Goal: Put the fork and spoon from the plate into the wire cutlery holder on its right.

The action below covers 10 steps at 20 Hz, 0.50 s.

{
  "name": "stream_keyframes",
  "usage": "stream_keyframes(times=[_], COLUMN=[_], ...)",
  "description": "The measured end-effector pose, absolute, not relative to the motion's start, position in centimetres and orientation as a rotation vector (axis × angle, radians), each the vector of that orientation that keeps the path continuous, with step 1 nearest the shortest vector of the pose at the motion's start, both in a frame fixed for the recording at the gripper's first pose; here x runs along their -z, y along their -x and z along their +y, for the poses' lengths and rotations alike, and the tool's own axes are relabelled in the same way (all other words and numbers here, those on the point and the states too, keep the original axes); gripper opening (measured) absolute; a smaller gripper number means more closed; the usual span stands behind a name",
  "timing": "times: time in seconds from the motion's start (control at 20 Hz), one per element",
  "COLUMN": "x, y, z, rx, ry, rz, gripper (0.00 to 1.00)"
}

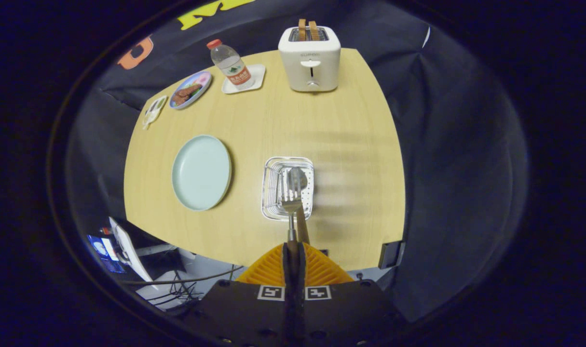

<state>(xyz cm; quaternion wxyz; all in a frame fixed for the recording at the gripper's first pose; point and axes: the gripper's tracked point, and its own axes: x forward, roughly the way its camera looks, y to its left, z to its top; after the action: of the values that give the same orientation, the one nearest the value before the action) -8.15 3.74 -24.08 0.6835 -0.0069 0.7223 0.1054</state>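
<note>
Clamped in the gripper (293, 250), the fork (291, 205) points at twelve o'clock over the wire holder (273, 185), where the spoon (297, 180) already stands. Plate (201, 172) lies bare at nine o'clock of the holder; toaster (310, 58) and bottle (231, 65) stand well beyond.

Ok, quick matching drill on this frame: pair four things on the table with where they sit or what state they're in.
Things:
1. fork
2. pale blue plate
3. water bottle
4. toaster

Places or states:
A. standing on a small white tray
B. bare, left of the wire cutlery holder
C. handle pinched in the hand-held gripper, head over the holder
D. at the table's far edge, with two slices poking out

Pairs: 1-C, 2-B, 3-A, 4-D
</note>
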Motion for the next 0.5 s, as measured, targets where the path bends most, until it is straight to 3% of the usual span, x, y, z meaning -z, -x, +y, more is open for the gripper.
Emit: stream_keyframes(times=[0.5], x=[25.8], y=[7.2], z=[6.4], rx=[-0.251], ry=[-0.022], rz=[1.704], gripper=[0.02])
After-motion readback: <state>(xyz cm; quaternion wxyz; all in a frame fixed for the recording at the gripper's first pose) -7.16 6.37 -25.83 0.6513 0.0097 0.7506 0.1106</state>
